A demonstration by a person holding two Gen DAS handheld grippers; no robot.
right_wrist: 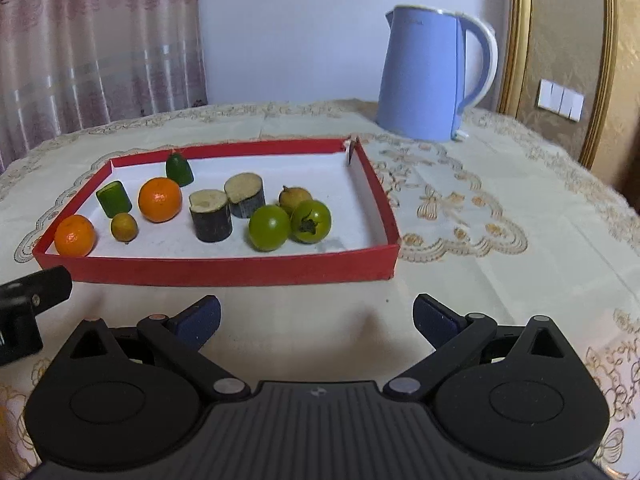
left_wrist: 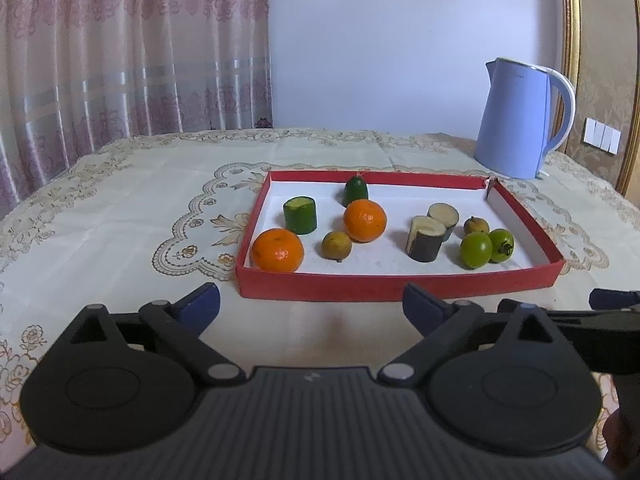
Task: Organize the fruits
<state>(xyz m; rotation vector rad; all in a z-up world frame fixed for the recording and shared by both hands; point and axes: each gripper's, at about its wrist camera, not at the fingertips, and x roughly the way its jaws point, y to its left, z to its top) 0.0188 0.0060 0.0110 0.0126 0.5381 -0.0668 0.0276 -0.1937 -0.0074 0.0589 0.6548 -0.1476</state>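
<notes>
A red tray (left_wrist: pixel 396 286) (right_wrist: pixel 224 270) with a white floor holds the fruit. In it lie two oranges (left_wrist: pixel 277 250) (left_wrist: pixel 365 221), two cucumber pieces (left_wrist: pixel 300 215) (left_wrist: pixel 356 191), two small brown fruits (left_wrist: pixel 337 245) (left_wrist: pixel 476 225), two dark sugarcane chunks (left_wrist: pixel 426 239) (left_wrist: pixel 443 216) and two green tomatoes (left_wrist: pixel 475 250) (left_wrist: pixel 501 245). My left gripper (left_wrist: pixel 311 309) is open and empty, just in front of the tray's near wall. My right gripper (right_wrist: pixel 317 317) is open and empty, also in front of the tray, to the right of the left one.
A blue electric kettle (left_wrist: pixel 516 120) (right_wrist: pixel 428 76) stands behind the tray at the back right. The table carries an embroidered cream cloth (left_wrist: pixel 140 184). Curtains (left_wrist: pixel 120 52) hang behind on the left, and a gold frame (right_wrist: pixel 520 40) stands at the right.
</notes>
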